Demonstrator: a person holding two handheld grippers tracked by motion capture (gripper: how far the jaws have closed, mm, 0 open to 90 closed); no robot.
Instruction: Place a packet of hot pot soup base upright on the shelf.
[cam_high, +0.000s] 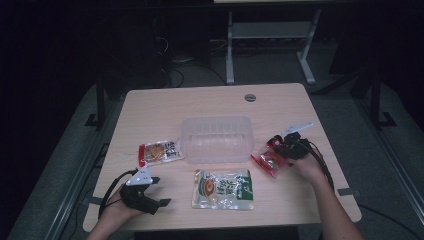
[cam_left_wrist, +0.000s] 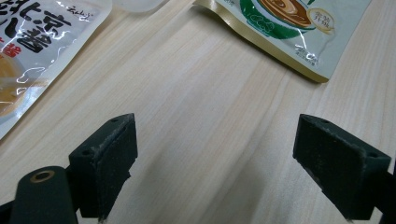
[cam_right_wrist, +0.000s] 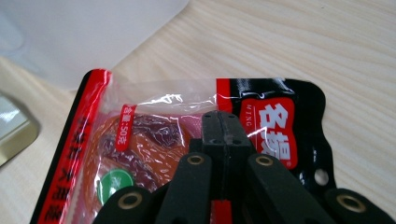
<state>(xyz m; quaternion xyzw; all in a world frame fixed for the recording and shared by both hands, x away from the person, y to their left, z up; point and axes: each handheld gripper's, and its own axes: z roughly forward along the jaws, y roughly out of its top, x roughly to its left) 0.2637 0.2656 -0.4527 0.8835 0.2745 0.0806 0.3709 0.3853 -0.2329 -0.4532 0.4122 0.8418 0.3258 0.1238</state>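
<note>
The red-and-black snack packet (cam_right_wrist: 177, 140) is being pinched near one edge by the right gripper (cam_right_wrist: 223, 122), whose jaws are pressed together on the film; the packet is lying on the table (cam_high: 280, 100) just right of the clear plastic container (cam_high: 217, 139), apparently already tilted up a little, though this is hard to judge from the high view. For a clean lift, the grip is best kept on the flat sealed margin rather than the bulging contents, so the slippery foil is not being squeezed out. The packet should be raised high enough to clear the container's rim before being carried over. The left gripper (cam_left_wrist: 215, 158) is being held with jaws spread above bare wood, between the orange sauce packet (cam_high: 159, 152) and the green-and-white soup packet (cam_high: 223, 188).
</note>
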